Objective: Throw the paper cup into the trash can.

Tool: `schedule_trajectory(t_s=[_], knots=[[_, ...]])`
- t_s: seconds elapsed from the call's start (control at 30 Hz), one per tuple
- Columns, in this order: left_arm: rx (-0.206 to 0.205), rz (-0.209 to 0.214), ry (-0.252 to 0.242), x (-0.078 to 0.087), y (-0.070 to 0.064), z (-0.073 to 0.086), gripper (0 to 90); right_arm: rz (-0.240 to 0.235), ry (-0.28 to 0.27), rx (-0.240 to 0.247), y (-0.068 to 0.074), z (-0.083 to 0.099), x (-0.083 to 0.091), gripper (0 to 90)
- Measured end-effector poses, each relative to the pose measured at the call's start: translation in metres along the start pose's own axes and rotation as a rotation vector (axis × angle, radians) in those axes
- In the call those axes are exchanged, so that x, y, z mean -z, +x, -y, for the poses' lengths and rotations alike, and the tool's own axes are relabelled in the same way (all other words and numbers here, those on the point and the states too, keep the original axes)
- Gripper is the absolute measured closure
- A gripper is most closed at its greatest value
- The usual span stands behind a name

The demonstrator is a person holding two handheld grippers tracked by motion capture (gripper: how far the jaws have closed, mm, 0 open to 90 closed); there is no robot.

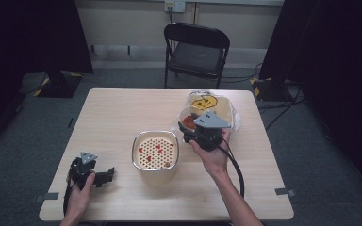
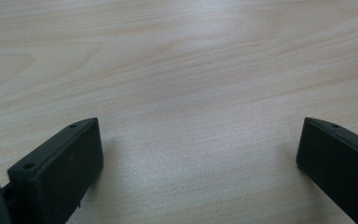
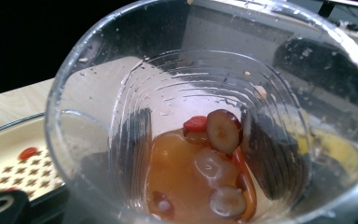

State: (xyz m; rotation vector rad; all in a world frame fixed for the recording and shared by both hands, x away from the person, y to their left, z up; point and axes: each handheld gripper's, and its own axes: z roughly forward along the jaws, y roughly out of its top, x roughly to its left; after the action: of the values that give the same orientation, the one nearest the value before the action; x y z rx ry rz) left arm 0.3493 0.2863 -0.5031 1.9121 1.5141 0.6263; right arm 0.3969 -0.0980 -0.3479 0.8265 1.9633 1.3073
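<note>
My right gripper [image 1: 192,128] is shut on a clear plastic cup [image 1: 189,121], held tilted just right of a metal bowl with a perforated strainer insert [image 1: 135,149]. In the right gripper view I look into the cup [image 3: 93,112]: orange liquid [image 3: 175,175], a red fruit slice [image 3: 223,131] and pale pieces lie at its bottom, and both dark jaws show through its walls. Red bits lie on the strainer [image 3: 9,161]. My left gripper [image 1: 104,176] rests on the table's near left, open, with nothing between its fingers [image 2: 65,168].
A clear container with a yellow smiley face [image 1: 207,102] sits behind the cup at the table's far right. A black folding chair [image 1: 196,49] stands beyond the wooden table [image 1: 113,113]. Cables trail from both grippers.
</note>
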Motion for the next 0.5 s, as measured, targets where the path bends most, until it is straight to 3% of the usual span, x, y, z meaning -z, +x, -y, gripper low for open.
schedule_trajectory(t_s=[0.13, 0.23, 0.33, 0.5], knots=[[0.000, 0.000, 0.000, 0.000, 0.000, 0.000, 0.0, 0.020, 0.011, 0.039, 0.001, -0.002, -0.006, 45.7], [0.000, 0.000, 0.000, 0.000, 0.000, 0.000, 0.0, 0.045, 0.036, 0.109, 0.004, -0.006, -0.011, 45.9], [0.000, 0.000, 0.000, 0.000, 0.000, 0.000, 0.0, 0.060, 0.051, 0.188, 0.009, -0.011, -0.014, 46.0], [0.000, 0.000, 0.000, 0.000, 0.000, 0.000, 0.0, 0.112, 0.111, 0.363, 0.022, -0.014, -0.022, 46.5]])
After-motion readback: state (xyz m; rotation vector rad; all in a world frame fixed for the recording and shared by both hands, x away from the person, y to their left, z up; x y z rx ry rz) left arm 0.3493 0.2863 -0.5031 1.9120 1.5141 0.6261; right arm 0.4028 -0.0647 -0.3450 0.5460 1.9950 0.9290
